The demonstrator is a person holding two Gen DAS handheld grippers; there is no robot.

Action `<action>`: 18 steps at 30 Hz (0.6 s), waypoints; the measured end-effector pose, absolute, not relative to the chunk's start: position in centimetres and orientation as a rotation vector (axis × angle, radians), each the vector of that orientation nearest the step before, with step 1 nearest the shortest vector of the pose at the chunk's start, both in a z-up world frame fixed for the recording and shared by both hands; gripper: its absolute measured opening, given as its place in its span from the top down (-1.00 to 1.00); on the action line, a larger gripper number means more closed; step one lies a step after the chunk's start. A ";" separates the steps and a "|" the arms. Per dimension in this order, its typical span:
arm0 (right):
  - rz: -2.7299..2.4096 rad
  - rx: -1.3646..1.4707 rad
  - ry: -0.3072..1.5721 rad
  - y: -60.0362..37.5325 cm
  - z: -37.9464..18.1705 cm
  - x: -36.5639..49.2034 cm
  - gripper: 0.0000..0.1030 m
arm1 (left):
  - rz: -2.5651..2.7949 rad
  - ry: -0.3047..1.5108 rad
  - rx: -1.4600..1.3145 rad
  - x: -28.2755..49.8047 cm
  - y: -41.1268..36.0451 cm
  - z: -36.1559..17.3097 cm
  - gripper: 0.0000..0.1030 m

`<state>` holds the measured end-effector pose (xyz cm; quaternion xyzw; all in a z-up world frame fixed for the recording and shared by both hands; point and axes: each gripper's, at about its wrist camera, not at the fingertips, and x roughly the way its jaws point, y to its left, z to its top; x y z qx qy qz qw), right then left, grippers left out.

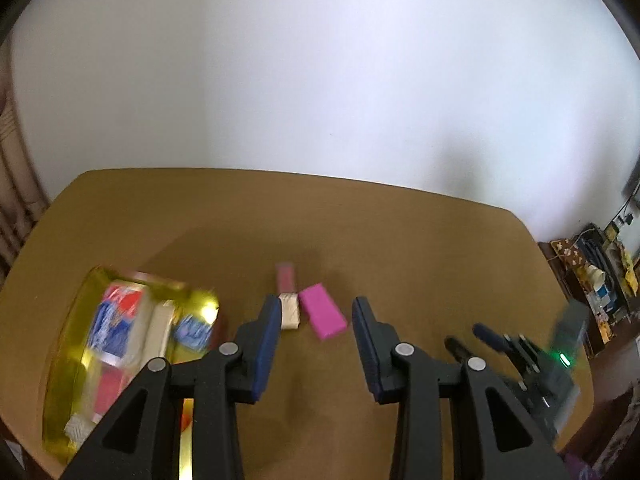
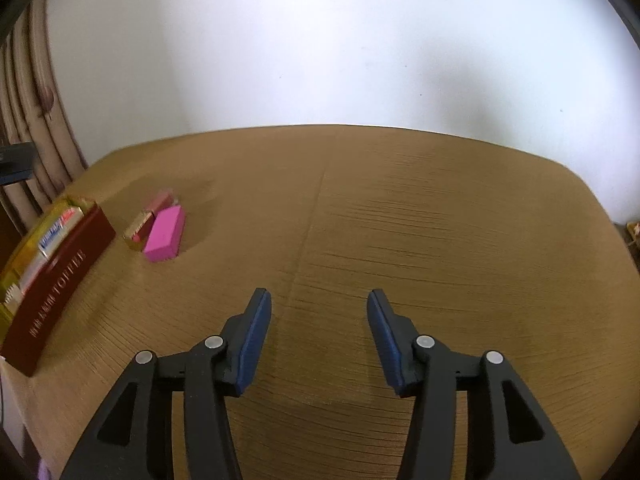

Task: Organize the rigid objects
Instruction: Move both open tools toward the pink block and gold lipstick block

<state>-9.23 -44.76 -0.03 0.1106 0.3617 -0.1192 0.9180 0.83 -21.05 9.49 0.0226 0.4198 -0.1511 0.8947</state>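
Both jaws are held apart and empty: left gripper (image 1: 316,308) above the pink block (image 1: 322,317) beside the tin (image 1: 60,360), right gripper (image 2: 319,300) over bare table (image 2: 440,220).

A brown wood-grain surface (image 2: 440,220) fills the lower half of both views, a seam running down it in the right wrist view. Behind stands a plain white wall (image 2: 320,40). On the left edge hangs a beige patterned curtain (image 2: 36,120). Far right in the left wrist view sits a cluttered shelf (image 1: 600,276), contents too small to tell.
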 end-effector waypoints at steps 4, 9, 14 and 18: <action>-0.220 0.259 0.725 -45.4 0.0 -10.1 0.05 | -0.281 0.941 0.079 5.3 -23.4 6.8 0.28; -0.193 0.286 0.709 -45.7 0.5 -11.2 0.04 | -0.255 1.040 0.055 9.5 -23.9 4.1 0.28; -0.170 0.305 0.703 -45.7 0.0 -10.6 0.01 | -0.221 1.092 0.086 11.8 -24.7 2.3 0.28; -0.157 0.316 0.699 -45.8 -0.1 -10.5 0.00 | -0.200 1.116 0.070 12.7 -24.7 1.3 0.28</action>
